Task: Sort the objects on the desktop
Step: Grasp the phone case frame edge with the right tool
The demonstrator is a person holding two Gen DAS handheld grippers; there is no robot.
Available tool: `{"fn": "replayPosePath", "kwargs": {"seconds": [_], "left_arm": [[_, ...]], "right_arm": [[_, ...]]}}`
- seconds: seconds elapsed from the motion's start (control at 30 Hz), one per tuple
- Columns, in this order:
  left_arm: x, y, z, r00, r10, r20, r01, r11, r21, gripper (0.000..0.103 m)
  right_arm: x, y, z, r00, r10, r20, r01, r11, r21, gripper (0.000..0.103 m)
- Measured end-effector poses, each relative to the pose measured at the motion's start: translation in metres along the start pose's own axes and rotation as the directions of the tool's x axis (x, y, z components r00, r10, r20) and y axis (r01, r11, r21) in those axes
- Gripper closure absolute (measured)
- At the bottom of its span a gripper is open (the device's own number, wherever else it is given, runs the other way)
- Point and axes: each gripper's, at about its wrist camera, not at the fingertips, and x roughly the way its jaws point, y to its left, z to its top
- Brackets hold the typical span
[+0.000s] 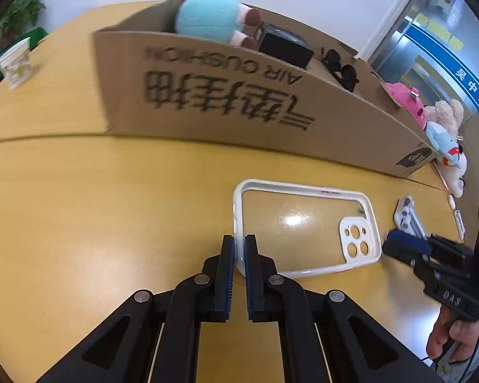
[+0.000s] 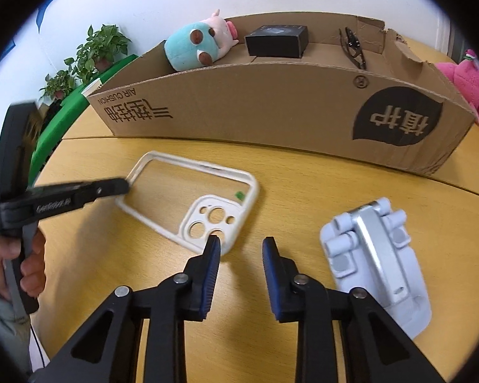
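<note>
A white-rimmed clear phone case lies flat on the wooden table. My left gripper is shut on the rim of its near left short end. In the right wrist view the same gripper meets the case at its far left corner. My right gripper hovers just right of the case's camera corner, jaws apart with only table between them; it also shows in the left wrist view. A pale grey folding phone stand lies to its right.
A long cardboard box stands behind, holding a teal plush, a black box and dark sunglasses. Pink and other plush toys lie past its right end. A paper cup sits far left.
</note>
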Motion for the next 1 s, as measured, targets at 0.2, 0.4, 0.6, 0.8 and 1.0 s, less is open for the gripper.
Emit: {"fn": "replayPosePath", "kwargs": {"seconds": [0.2, 0.4, 0.6, 0.8, 1.0], "left_arm": [[-0.009, 0.006, -0.011, 0.999, 0.034, 0.013, -0.034, 0.999, -0.019, 0.098], [-0.011, 0.009, -0.013, 1.000, 0.018, 0.016, -0.018, 0.999, -0.028, 0.099], [-0.009, 0.006, -0.012, 1.000, 0.020, 0.018, -0.019, 1.000, -0.022, 0.099], [-0.009, 0.007, -0.012, 1.000, 0.017, 0.018, -0.017, 1.000, -0.022, 0.099], [-0.012, 0.007, -0.012, 0.999, 0.038, 0.029, -0.038, 0.999, -0.030, 0.100]], "right_arm": [[0.010, 0.023, 0.005, 0.997, -0.072, 0.033, 0.073, 0.997, -0.040, 0.093], [0.009, 0.024, 0.004, 1.000, -0.007, 0.029, 0.008, 1.000, -0.022, 0.096], [0.009, 0.023, 0.007, 0.999, 0.011, 0.042, -0.011, 1.000, 0.002, 0.094], [0.021, 0.028, 0.006, 1.000, -0.014, -0.020, 0.013, 1.000, -0.028, 0.088], [0.022, 0.042, 0.004, 0.997, -0.076, -0.007, 0.075, 0.993, -0.091, 0.084]]}}
